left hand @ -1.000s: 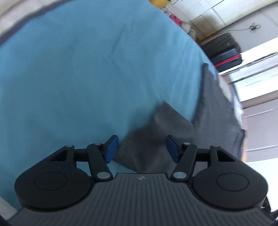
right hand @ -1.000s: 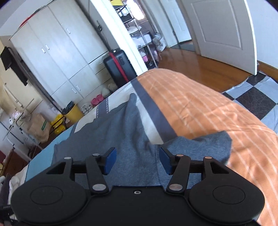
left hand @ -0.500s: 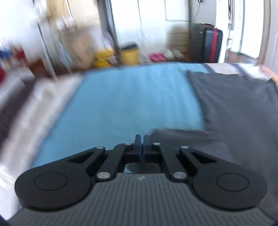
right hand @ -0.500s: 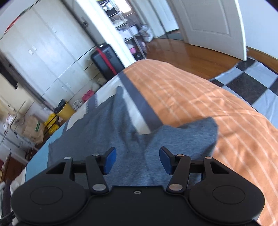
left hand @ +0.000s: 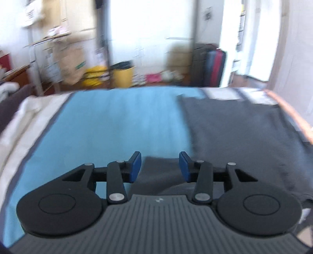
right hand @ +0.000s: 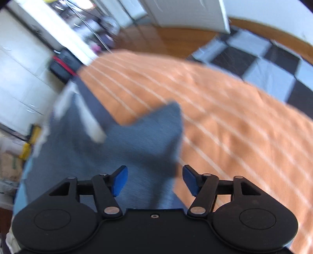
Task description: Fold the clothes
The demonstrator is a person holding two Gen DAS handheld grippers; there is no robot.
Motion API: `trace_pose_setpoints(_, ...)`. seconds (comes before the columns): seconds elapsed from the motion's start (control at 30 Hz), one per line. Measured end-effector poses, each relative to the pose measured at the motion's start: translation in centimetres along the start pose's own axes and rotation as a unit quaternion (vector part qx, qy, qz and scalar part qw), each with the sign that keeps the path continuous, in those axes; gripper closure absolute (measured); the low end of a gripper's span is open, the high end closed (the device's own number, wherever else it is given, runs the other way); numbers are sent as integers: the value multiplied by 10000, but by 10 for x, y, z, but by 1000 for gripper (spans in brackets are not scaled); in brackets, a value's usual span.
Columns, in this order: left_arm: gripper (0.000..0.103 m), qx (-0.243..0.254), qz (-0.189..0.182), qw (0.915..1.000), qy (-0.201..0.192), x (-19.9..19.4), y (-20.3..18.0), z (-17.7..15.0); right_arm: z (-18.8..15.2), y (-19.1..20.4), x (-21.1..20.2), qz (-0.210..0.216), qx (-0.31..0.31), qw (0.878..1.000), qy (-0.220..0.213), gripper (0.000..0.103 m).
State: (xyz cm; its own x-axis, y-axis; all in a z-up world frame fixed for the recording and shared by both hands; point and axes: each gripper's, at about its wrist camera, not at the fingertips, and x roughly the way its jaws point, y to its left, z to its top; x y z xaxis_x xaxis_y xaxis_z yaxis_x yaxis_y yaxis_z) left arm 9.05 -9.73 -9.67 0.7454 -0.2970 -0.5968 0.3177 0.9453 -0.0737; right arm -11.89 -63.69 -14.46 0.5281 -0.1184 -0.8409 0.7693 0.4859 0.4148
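Background: yellow cylindrical bin [left hand: 122, 76] beside black suitcase with red stripe [left hand: 209, 67]; black-and-white checkered floor mat [right hand: 260, 60] on brown wooden floor [right hand: 166, 38].

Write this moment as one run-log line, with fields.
garment: grey shirt flat on bed | left tongs: opening, empty | right tongs: opening, empty, above sleeve

I'm working in a home bedroom: a bed [left hand: 121, 125] with a blue-and-orange striped cover fills the lower frame, white wardrobe doors [right hand: 21, 78] stand at left (blurred), a suitcase [left hand: 210, 67] waits at upper right, and a wooden floor [right hand: 166, 38] runs to a white door [right hand: 187, 11].
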Motion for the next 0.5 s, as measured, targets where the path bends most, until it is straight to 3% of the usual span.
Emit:
trace_pose_setpoints(0.03, 52, 43, -267, 9996, 74, 2, -7, -2, 0, 3, 3, 24, -118, 9999, -53, 24)
trace_pose_setpoints(0.1, 48, 62, -859, 9958, 296, 5, -22, -8, 2, 7, 2, 174, -250, 9990, -328, 26)
trace_pose_setpoints(0.17, 45, -64, -1284, 9899, 600, 15, -34, -16, 3, 13, 3, 442, -497, 9954, -687, 75)
trace_pose_setpoints(0.2, 42, -133, -1480, 9860, 752, 21, -40, -21, 3, 22, 3, 336, -896, 9919, -829, 96)
trace_pose_setpoints(0.3, 41, 192, -1559, 9820, 1048, 33, -59, -33, -5, 43, -23, 102, -1780, 9709, -1599, 98)
trace_pose_setpoints(0.37, 38, 591, -1449, 9794, 1273, 37, -71, -40, -6, 41, -43, 127, -1677, 9674, -1895, 98)
trace_pose_setpoints(0.43, 33, 746, -1413, 9739, 1611, 42, -78, -47, -6, 37, -45, -36, -1765, 9664, -1869, 98)
trace_pose_setpoints(0.5, 30, 796, -1373, 9730, 1678, 43, -82, -51, -6, 33, -39, -186, -1879, 9665, -1739, 98)
